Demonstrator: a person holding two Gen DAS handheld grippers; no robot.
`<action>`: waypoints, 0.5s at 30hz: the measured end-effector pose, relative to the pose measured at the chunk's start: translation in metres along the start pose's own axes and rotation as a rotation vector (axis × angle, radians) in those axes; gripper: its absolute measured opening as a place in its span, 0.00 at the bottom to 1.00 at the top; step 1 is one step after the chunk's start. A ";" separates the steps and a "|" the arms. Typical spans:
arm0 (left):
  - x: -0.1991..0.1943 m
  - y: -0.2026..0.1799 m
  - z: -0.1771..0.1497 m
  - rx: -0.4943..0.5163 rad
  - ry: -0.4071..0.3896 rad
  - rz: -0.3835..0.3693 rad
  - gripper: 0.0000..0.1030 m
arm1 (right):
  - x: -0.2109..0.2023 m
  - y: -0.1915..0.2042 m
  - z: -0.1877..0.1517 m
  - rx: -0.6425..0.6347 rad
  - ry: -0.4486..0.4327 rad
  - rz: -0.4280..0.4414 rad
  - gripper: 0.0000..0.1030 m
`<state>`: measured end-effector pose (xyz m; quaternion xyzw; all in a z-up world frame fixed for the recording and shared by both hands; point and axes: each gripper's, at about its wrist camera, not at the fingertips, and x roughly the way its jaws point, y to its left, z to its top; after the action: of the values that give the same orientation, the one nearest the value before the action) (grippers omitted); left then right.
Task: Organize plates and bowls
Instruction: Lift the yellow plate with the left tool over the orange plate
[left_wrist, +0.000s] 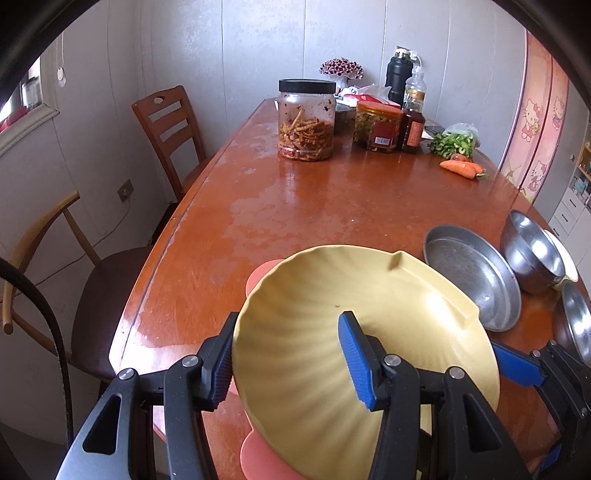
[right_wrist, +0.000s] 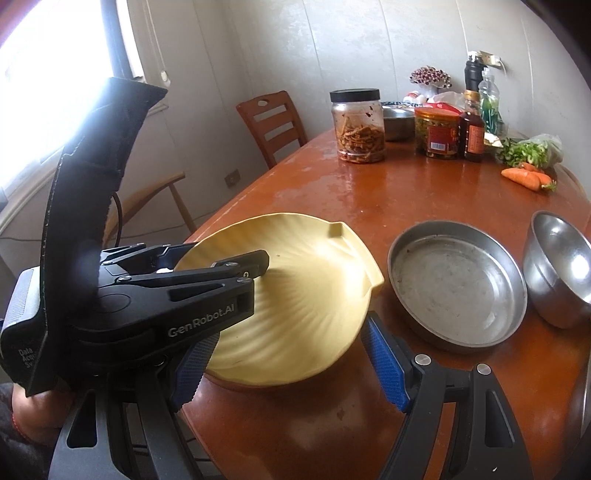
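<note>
The left gripper (left_wrist: 288, 354) pinched the near rim of the yellow plate (left_wrist: 332, 295), one of the jaws inside, one under the edge, tilting it above a pink plate (left_wrist: 258, 275) on the bench (left_wrist: 295, 206). The plate looked light, stiff and smooth, likely plastic, so a rim pinch should serve, though it could slip. The right gripper (right_wrist: 291, 365) hung with jaws spread, holding nothing. A metal pan (right_wrist: 458, 280) and metal bowl (right_wrist: 561, 266) sat just beside.

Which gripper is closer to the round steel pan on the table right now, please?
Right. The right gripper hangs open just beside the steel pan, while the left gripper clamps the yellow shell plate further to its left.
</note>
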<state>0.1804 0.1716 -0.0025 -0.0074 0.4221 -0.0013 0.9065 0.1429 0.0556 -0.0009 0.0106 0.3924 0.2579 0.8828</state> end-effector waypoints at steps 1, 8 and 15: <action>0.002 0.000 0.000 0.002 0.003 0.002 0.51 | 0.001 0.000 0.000 0.003 0.001 -0.002 0.78; 0.010 0.003 0.004 -0.001 0.014 0.022 0.51 | 0.005 0.003 -0.001 0.008 0.000 -0.013 0.78; 0.014 0.004 0.003 0.001 0.030 0.031 0.51 | 0.005 0.007 -0.001 -0.005 -0.003 -0.013 0.79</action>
<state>0.1917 0.1758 -0.0117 -0.0004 0.4355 0.0126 0.9001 0.1425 0.0637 -0.0038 0.0063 0.3905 0.2529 0.8852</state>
